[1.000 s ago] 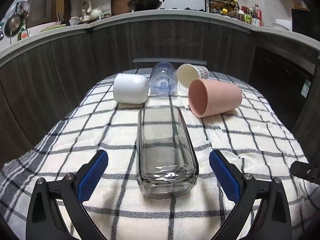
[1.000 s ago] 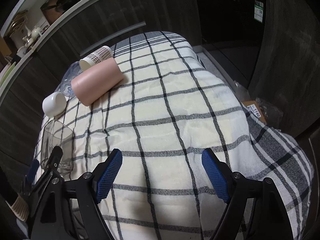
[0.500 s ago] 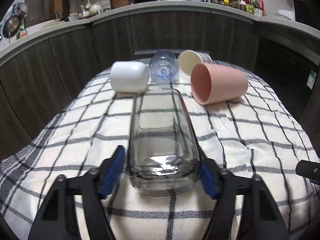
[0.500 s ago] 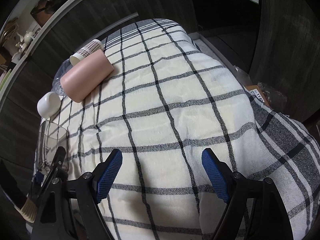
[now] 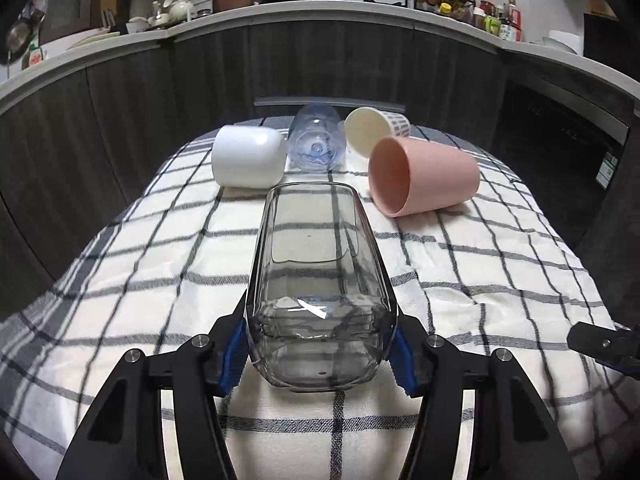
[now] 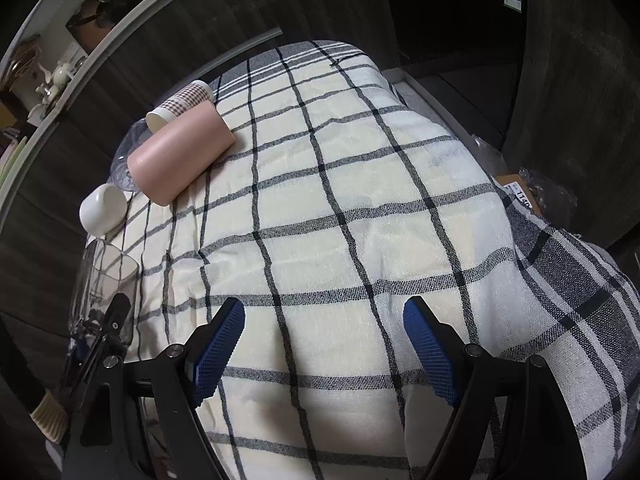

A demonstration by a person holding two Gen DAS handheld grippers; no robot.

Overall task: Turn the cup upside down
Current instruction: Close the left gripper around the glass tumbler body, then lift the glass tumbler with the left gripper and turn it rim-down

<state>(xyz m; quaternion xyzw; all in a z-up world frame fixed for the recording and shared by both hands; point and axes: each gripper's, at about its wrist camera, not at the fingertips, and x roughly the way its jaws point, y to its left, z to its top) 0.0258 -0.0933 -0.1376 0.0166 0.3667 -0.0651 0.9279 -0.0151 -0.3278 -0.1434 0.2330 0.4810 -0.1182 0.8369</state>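
Observation:
A clear glass cup [image 5: 318, 280] lies on its side on the checked cloth [image 5: 140, 280], base toward me. My left gripper [image 5: 318, 350] is shut on its base end, blue pads pressed on both sides. The cup also shows at the left edge of the right wrist view [image 6: 102, 280]. My right gripper [image 6: 324, 344] is open and empty, above the cloth's near right part.
Behind the glass cup lie a white cup [image 5: 248, 156], a clear blue-tinted cup [image 5: 316, 144], a patterned paper cup [image 5: 374, 130] and a pink cup [image 5: 420, 176], all on their sides. Dark cabinets ring the table. A cardboard box [image 6: 520, 194] lies off the right edge.
My left gripper moved forward around the glass cup's base and closed on it. My right gripper stayed open and shifted slightly.

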